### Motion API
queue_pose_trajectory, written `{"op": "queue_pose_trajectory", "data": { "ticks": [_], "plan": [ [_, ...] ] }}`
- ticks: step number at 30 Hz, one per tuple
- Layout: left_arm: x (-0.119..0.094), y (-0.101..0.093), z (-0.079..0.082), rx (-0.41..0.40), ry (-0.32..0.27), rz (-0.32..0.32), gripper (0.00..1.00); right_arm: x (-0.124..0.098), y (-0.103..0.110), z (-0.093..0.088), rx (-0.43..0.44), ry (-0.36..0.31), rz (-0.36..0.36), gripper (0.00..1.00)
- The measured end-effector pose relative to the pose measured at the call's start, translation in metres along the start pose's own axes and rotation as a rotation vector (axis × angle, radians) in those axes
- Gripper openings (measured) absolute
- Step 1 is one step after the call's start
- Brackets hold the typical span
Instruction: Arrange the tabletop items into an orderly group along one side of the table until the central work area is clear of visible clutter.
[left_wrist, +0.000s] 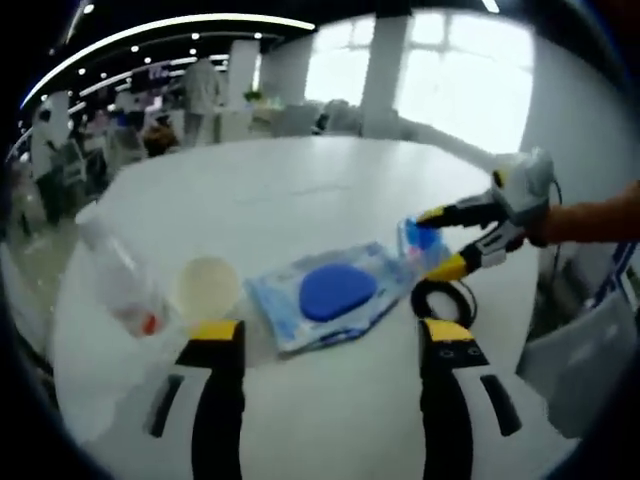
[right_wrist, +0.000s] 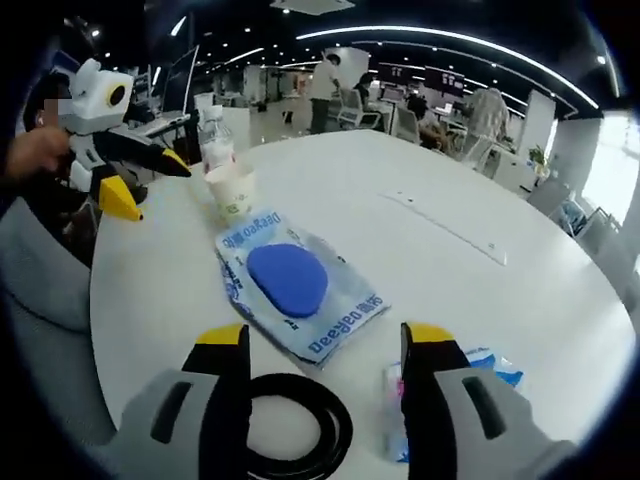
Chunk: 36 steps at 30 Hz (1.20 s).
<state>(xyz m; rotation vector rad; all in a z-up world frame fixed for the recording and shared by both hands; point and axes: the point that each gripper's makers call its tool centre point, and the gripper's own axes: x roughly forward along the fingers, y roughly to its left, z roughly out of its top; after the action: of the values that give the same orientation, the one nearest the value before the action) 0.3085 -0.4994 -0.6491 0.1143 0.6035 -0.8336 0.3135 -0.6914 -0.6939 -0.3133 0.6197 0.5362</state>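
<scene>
A blue-and-white wet-wipes pack (left_wrist: 330, 295) (right_wrist: 290, 285) lies flat near this side of the white round table (left_wrist: 300, 170) (right_wrist: 460, 210). Left of it in the left gripper view stand a paper cup (left_wrist: 205, 287) (right_wrist: 232, 192) and a clear plastic bottle (left_wrist: 120, 280) (right_wrist: 215, 140). My left gripper (left_wrist: 330, 335) (right_wrist: 160, 192) is open and hovers short of the pack. My right gripper (right_wrist: 325, 340) (left_wrist: 432, 243) is open. A black ring (right_wrist: 295, 425) (left_wrist: 445, 300) lies between its jaws, and a small blue packet (right_wrist: 480, 365) (left_wrist: 420, 238) sits beside its right jaw.
The far half of the table is bare, with a faint seam (right_wrist: 445, 230). A grey chair (left_wrist: 570, 370) stands at the table's edge. A person's hand (left_wrist: 590, 220) holds the right gripper. Desks, pillars and standing people (right_wrist: 325, 75) fill the room behind.
</scene>
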Motion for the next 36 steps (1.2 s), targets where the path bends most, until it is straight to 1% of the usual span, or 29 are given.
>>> {"op": "queue_pose_trajectory", "data": {
  "ticks": [1,4,8,13,15,17,18,21,24,27,28,30,33,36],
  "plan": [
    [-0.003,0.000,0.002,-0.001,-0.009,0.002,0.74,0.000,-0.002,0.000,-0.005,0.004,0.001,0.63],
    [-0.014,-0.001,0.005,-0.001,-0.028,0.005,0.75,-0.002,-0.007,0.003,-0.021,0.007,0.009,0.64],
    [-0.025,0.000,0.006,0.002,-0.043,0.015,0.79,-0.006,-0.010,0.008,-0.054,0.014,0.026,0.67],
    [-0.039,-0.002,0.001,0.005,-0.055,0.021,0.83,-0.013,-0.016,0.014,-0.121,0.028,0.050,0.68],
    [-0.042,-0.006,-0.002,0.021,-0.049,0.003,0.87,-0.015,-0.020,0.014,-0.142,0.039,0.057,0.69],
    [-0.044,-0.010,-0.003,0.041,-0.059,-0.013,0.91,-0.018,-0.025,0.012,-0.176,0.059,0.064,0.69],
    [-0.047,-0.011,-0.004,0.038,-0.070,-0.017,0.91,-0.019,-0.028,0.010,-0.189,0.066,0.064,0.69],
    [-0.052,-0.013,-0.007,0.011,-0.076,-0.026,0.93,-0.022,-0.037,0.006,-0.228,0.093,0.074,0.70],
    [-0.059,-0.011,-0.009,-0.004,-0.095,-0.013,0.94,-0.024,-0.046,0.001,-0.270,0.121,0.075,0.71],
    [-0.066,-0.011,-0.012,0.007,-0.105,-0.005,0.96,-0.026,-0.053,-0.003,-0.300,0.134,0.078,0.72],
    [-0.070,-0.012,-0.012,0.021,-0.117,-0.010,0.98,-0.026,-0.057,-0.005,-0.317,0.145,0.076,0.72],
    [-0.076,-0.015,-0.010,0.001,-0.152,-0.021,1.00,-0.027,-0.062,-0.010,-0.358,0.162,0.081,0.72],
    [-0.084,-0.015,-0.015,-0.003,-0.147,-0.013,1.00,-0.029,-0.070,-0.015,-0.388,0.184,0.081,0.72],
    [-0.092,-0.013,-0.022,0.006,-0.136,0.004,1.00,-0.030,-0.077,-0.022,-0.436,0.207,0.089,0.72]
  ]
}}
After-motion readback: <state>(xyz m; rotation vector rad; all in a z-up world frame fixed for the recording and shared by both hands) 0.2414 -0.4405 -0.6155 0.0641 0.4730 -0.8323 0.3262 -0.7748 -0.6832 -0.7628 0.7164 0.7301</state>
